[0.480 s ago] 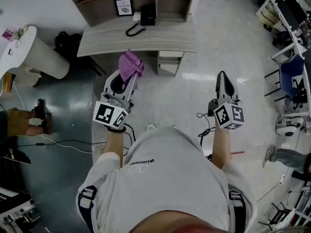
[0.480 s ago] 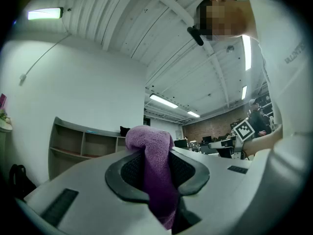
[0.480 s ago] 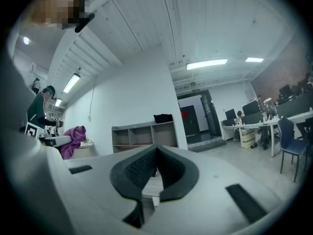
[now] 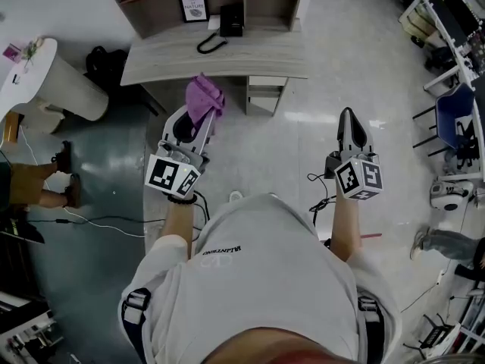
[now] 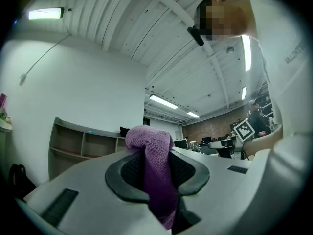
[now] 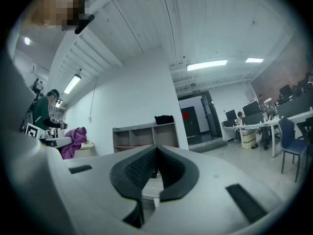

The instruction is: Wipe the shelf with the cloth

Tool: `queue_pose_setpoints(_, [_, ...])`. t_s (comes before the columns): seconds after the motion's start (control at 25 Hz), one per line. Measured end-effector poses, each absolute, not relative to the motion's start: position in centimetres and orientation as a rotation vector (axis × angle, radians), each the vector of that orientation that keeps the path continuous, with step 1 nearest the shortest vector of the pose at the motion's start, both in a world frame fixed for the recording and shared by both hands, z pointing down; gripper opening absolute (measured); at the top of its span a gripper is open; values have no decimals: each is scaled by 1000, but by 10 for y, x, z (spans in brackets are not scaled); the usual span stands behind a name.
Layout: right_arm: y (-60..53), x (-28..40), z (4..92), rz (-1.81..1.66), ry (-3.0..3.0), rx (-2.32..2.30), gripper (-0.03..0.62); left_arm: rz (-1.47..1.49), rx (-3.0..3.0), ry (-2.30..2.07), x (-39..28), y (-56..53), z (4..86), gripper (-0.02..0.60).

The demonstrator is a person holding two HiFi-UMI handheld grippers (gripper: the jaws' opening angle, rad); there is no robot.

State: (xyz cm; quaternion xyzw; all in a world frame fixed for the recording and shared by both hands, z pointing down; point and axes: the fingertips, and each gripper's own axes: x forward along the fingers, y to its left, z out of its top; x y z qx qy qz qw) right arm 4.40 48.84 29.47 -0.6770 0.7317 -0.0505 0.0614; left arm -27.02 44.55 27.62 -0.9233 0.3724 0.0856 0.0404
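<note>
Only mover: bystander's foot (image 4: 70,191), far left. Left gripper (image 4: 201,117) clamped on purple cloth (image 4: 204,97); right gripper (image 4: 348,120) jaws closed, empty, both near side of shelf (image 4: 265,10).

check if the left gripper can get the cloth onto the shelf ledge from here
Probably yes. The left gripper, shut on the cloth, points at the shelf ledge with nothing visible between them; the telephone and picture frame stand only at the back.
</note>
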Motion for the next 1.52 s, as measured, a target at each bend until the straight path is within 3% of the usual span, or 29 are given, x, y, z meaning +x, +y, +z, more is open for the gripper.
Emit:
queue_pose_setpoints(0.92, [481,-26,296,-82,2182,-2138,0,293,-2907,1066,-330,425,296,97])
queue_pose_setpoints(1.52, [438,-7,303,-94,2205,-2103,0,306,-2905,1072,-304,388,294,97])
